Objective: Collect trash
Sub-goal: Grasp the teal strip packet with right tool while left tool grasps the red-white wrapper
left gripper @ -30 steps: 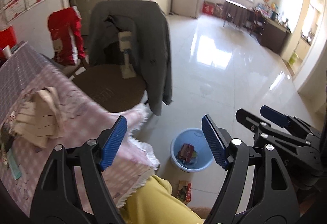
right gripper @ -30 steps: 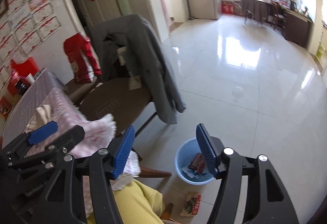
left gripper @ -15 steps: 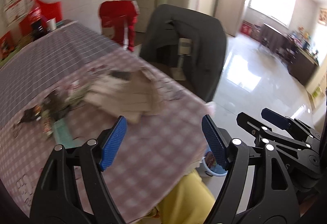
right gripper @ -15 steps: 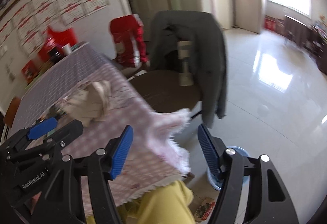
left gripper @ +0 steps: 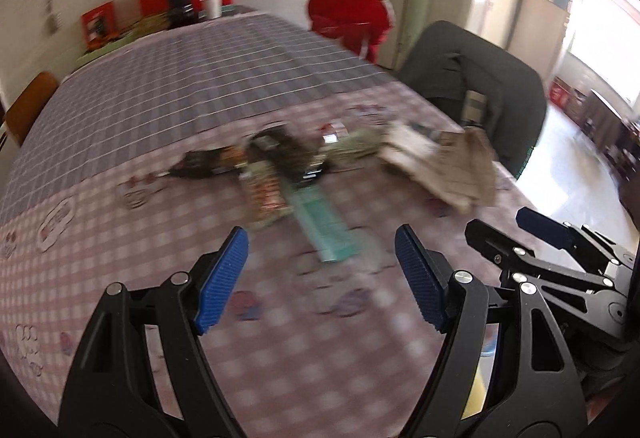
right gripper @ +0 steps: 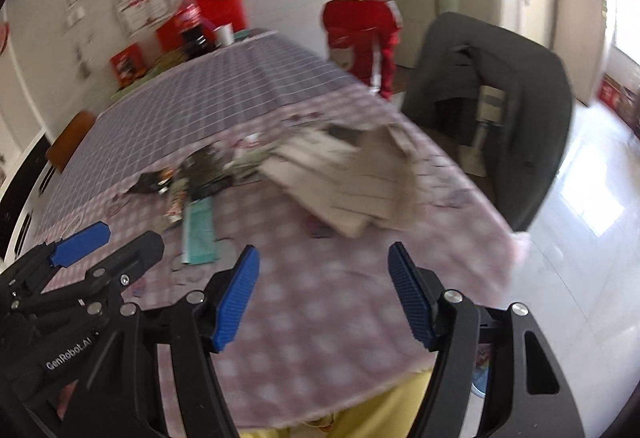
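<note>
- Checked pink and grey cloth is covering the table (left gripper: 168,86), with certificates hanging on the wall behind.
- Blurred trash is lying mid-table: dark wrappers (left gripper: 280,152), a teal packet (left gripper: 324,222) pointing toward the cameras, and a crumpled brown paper bag (right gripper: 352,182) near the right edge.
- Left gripper (left gripper: 320,278) is hovering over the cloth, jaws spread, gripping nothing.
- Right gripper (right gripper: 322,290) is hanging beside it, equally spread and empty.
- Grey coat (right gripper: 500,102) is draping a chair beyond the table.

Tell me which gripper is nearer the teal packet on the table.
Left. The left gripper has the teal packet just ahead between its open fingers; the right gripper sits off to the packet's right, nearer the tan paper pile.
</note>
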